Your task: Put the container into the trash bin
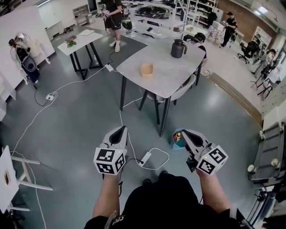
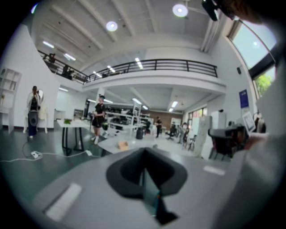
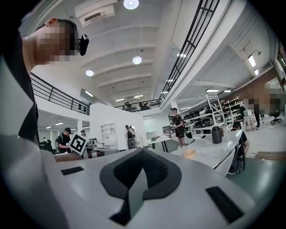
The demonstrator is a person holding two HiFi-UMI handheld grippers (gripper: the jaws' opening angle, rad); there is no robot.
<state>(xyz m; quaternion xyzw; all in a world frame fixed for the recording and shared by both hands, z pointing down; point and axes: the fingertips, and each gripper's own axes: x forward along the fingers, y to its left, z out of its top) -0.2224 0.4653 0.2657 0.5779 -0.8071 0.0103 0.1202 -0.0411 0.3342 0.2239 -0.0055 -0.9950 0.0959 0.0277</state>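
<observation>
Task judged not yet begun. Container (image 1: 146, 69) is seen untouched on table (image 1: 178, 78), upper centre. Left gripper (image 1: 120, 130) and right gripper (image 1: 184, 133), low in frame, are pressed together, nothing held. Trash bin (image 1: 176, 143) is seen on the floor, centre right.

The scene is lit brightly by round ceiling lamps (image 3: 131, 4) and daylight from a right-hand window (image 2: 257, 49). Straight lines are bent at the edges, corners are darkened in both gripper views, and near surfaces are blurred.
</observation>
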